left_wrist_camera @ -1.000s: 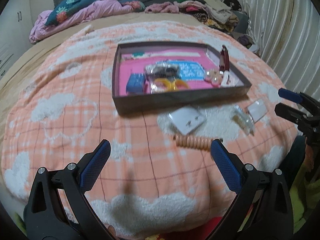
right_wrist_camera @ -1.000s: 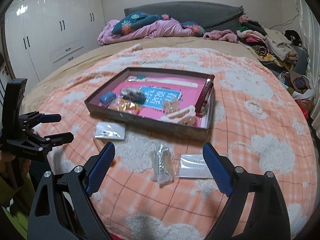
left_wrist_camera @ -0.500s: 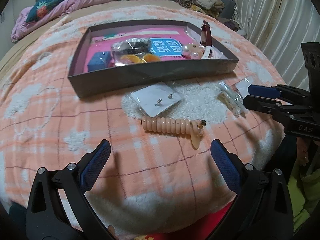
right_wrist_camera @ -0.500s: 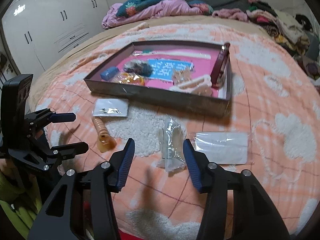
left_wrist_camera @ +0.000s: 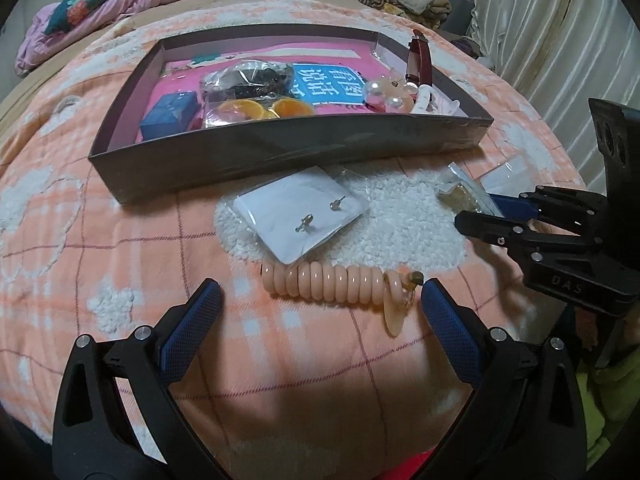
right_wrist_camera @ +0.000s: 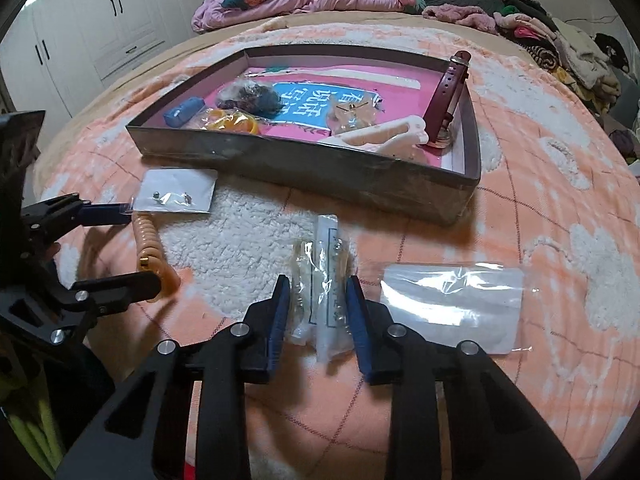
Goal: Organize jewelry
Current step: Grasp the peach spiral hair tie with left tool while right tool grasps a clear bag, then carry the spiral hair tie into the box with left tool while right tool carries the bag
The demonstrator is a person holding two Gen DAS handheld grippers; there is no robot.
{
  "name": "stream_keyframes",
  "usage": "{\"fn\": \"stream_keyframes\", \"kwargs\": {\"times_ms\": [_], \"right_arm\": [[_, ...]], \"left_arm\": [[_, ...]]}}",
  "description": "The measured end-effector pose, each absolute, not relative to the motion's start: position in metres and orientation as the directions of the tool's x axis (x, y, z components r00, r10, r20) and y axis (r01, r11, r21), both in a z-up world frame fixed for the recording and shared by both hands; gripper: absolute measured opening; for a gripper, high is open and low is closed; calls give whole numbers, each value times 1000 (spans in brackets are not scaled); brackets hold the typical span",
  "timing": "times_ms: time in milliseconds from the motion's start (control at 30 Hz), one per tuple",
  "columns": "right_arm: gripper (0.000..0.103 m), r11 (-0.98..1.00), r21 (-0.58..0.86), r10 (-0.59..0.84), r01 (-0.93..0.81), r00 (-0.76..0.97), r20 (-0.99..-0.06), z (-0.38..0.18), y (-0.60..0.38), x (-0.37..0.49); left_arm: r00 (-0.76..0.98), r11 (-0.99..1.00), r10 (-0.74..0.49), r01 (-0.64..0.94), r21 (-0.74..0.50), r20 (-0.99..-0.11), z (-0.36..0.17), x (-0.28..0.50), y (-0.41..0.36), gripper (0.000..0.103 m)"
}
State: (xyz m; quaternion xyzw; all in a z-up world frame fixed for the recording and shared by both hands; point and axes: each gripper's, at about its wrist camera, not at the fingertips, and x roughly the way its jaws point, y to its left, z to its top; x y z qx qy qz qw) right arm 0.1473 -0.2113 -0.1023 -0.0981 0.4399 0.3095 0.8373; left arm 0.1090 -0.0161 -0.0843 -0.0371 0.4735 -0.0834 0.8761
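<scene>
Clear packet (right_wrist_camera: 326, 280) between right fingers (right_wrist_camera: 280, 316)

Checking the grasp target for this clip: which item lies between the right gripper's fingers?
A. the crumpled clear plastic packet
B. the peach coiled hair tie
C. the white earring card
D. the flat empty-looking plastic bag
A: in the right wrist view the right gripper has its blue fingers on either side of the crumpled clear plastic packet, and its jaws have just been closing around it.
</scene>
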Motion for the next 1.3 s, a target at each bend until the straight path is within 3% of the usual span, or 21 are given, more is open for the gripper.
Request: {"fn": "stream_keyframes", "kwargs": {"times_ms": [167, 200, 233, 300, 367, 733, 1300], "right_arm": [[26, 783, 154, 473, -602, 416, -777, -98, -218, 145], [26, 779, 167, 486, -604, 415, -769, -95, -219, 144], [26, 778, 171, 492, -605, 416, -765, -93, -220, 143], [26, 776, 171, 498, -606, 424, -756, -89, -222, 141], [26, 776, 176, 505, -606, 430, -748, -85, -224, 139], [26, 747, 175, 555, -641, 457, -696, -58, -223, 124], [25, 738, 167, 589, -654, 502, -633, -22, -215, 132]], "left_arm": [[547, 986, -165, 117, -120, -821, -87, 115, -22, 93], [548, 986, -161, 117, -115, -821, -87, 116, -23, 90], [549, 988, -150, 121, -100, -822, -87, 117, -25, 80], [555, 989, -133, 132, -70, -821, -86, 116, -29, 69], [557, 988, -128, 146, -55, -821, -85, 114, -31, 66], [555, 985, -171, 76, -154, -814, -69, 87, 4, 65], [698, 991, -75, -30, -134, -712, -4, 99, 56, 65]]}}
